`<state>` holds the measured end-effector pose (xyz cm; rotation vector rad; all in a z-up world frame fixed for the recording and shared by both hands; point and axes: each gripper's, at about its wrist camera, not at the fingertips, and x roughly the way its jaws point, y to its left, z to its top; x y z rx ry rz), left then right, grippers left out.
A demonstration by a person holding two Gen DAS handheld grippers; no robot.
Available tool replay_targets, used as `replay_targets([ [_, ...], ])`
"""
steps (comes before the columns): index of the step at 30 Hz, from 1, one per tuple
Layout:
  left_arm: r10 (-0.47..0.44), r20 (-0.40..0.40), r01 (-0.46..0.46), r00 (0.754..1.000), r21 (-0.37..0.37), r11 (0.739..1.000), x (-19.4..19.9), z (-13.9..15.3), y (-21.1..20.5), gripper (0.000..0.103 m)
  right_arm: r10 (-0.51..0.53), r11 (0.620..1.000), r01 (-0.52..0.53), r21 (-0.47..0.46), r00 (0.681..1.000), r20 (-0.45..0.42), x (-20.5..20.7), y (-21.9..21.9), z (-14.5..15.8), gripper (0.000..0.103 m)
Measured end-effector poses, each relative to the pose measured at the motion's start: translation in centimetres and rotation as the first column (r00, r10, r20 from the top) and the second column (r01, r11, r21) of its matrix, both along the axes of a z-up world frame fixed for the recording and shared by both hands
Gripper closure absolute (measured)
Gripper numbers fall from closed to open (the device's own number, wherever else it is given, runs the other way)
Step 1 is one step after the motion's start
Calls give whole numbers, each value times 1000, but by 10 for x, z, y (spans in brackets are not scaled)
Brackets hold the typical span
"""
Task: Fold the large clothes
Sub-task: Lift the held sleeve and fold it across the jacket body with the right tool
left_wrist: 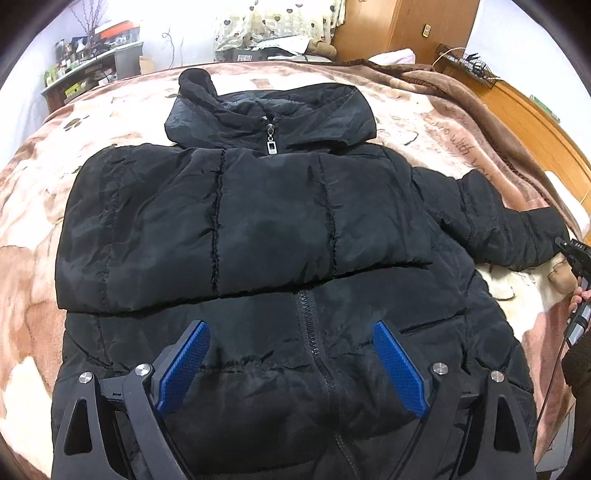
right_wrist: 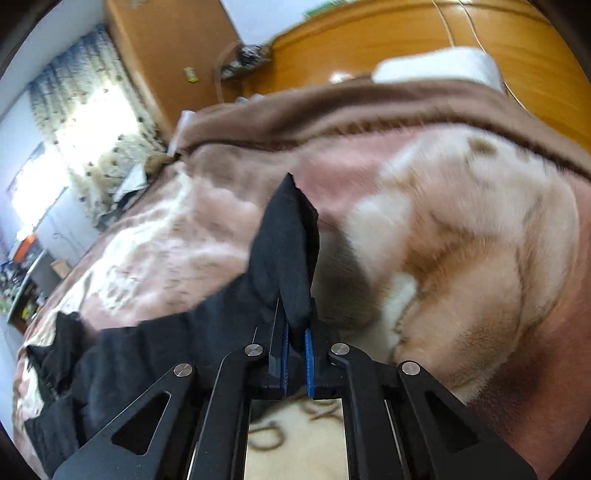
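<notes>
A black puffer jacket [left_wrist: 280, 221] lies front up on the bed, zipped, with its hood at the far end. One sleeve is folded flat across the chest. The other sleeve [left_wrist: 509, 229] stretches out to the right. My left gripper [left_wrist: 291, 328] hovers open over the jacket's lower front, either side of the zip, with nothing between its blue pads. In the right wrist view my right gripper [right_wrist: 295, 328] is shut on the black sleeve cuff [right_wrist: 288, 251], which hangs lifted off the blanket. The left wrist view shows that right gripper [left_wrist: 570, 253] at the sleeve's end.
A pink and cream plush blanket [left_wrist: 424, 122] covers the bed. A wooden headboard [left_wrist: 524, 118] runs along the right, with a wardrobe [left_wrist: 406, 26] and curtain beyond. A cluttered shelf [left_wrist: 85, 62] stands at the far left. A hand [left_wrist: 578, 301] holds the right tool.
</notes>
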<state>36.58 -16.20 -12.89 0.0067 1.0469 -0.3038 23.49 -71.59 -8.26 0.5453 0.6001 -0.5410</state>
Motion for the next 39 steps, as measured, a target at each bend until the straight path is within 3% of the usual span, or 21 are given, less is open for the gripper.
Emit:
replay_targets([
  [9, 3, 12, -3, 1000, -11, 1000, -6, 9, 8, 13, 188, 981, -183, -58, 977, 97, 17, 75, 59, 97],
  [19, 46, 29, -45, 998, -57, 997, -16, 24, 39, 13, 456, 890, -444, -107, 874, 167, 46, 184, 107, 97],
  [31, 136, 23, -132, 990, -127, 983, -24, 27, 93, 13, 673, 739, -665, -111, 721, 167, 81, 303, 101, 97],
  [39, 169, 27, -164, 985, -138, 977, -20, 27, 119, 13, 729, 679, -732, -46, 666, 159, 103, 359, 71, 97],
])
